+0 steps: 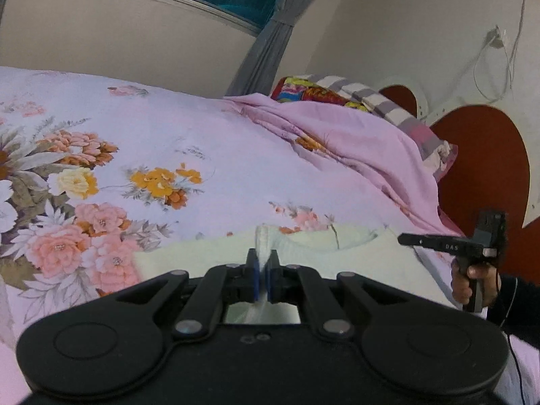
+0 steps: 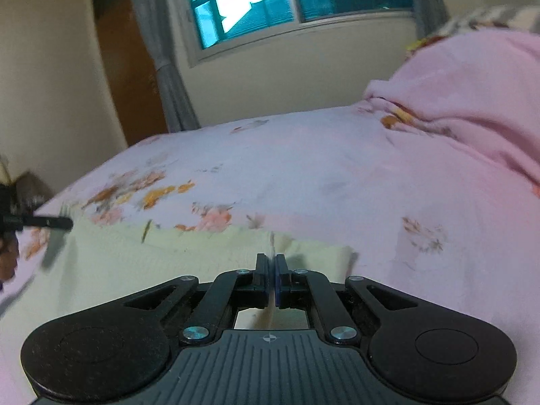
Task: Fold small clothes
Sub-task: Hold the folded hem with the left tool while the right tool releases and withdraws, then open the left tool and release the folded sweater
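A small pale yellow garment (image 1: 202, 263) lies spread on the near part of the bed. My left gripper (image 1: 262, 265) is shut on a raised fold of its edge, and the cloth stands up between the blue pads. In the right wrist view the same garment (image 2: 162, 263) stretches off to the left. There my right gripper (image 2: 271, 265) is shut on its edge, with a thin strip of cloth between the pads. Each gripper shows in the other's view: the right gripper (image 1: 405, 239) at the garment's right end, held by a hand (image 1: 464, 285), and the left gripper (image 2: 65, 223) at the left end.
The bed wears a lilac floral bedspread (image 1: 168, 141). A bunched pink quilt (image 1: 354, 148) and striped pillows (image 1: 381, 101) lie against the red headboard (image 1: 479, 168). Behind are a window (image 2: 270, 3), grey curtains (image 2: 165, 67) and a brown door (image 2: 128, 67).
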Action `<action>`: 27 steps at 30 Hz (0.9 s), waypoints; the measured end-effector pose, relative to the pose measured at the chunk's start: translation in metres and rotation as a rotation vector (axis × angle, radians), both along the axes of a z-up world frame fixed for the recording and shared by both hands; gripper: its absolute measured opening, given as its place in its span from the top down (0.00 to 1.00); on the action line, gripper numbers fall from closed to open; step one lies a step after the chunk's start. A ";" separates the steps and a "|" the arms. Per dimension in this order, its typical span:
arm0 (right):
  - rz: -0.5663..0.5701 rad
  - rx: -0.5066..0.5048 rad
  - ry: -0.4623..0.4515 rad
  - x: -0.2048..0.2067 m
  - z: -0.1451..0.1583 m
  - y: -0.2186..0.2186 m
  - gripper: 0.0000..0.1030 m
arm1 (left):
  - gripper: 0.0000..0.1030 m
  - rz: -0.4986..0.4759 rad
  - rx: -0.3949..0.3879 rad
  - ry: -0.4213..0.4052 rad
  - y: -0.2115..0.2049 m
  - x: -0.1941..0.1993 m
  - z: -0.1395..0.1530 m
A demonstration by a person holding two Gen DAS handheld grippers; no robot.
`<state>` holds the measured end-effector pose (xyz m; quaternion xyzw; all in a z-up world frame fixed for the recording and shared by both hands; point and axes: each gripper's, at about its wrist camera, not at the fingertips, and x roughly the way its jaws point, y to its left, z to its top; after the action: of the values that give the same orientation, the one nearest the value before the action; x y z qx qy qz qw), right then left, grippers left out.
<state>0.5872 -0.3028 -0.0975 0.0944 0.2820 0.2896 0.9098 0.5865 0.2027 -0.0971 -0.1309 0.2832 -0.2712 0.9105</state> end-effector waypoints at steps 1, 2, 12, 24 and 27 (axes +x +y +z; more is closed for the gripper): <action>-0.008 0.011 -0.020 -0.001 0.001 -0.001 0.97 | 0.98 0.003 -0.017 -0.010 0.002 0.001 0.000; -0.012 0.021 -0.039 -0.002 0.003 -0.001 0.97 | 0.98 0.004 -0.033 -0.017 0.003 0.003 0.001; -0.112 0.036 0.020 0.036 -0.019 0.002 0.97 | 0.92 0.097 0.016 0.065 -0.002 0.043 -0.022; -0.128 0.084 0.024 -0.114 0.004 -0.048 0.96 | 0.50 0.170 0.018 0.038 0.008 -0.119 -0.016; -0.107 0.078 0.070 -0.157 0.003 -0.047 0.95 | 0.50 0.179 0.045 0.033 0.000 -0.162 -0.017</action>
<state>0.4299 -0.3497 -0.0940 0.1548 0.2965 0.2481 0.9092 0.4249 0.2029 -0.1137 -0.1398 0.2915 -0.1800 0.9290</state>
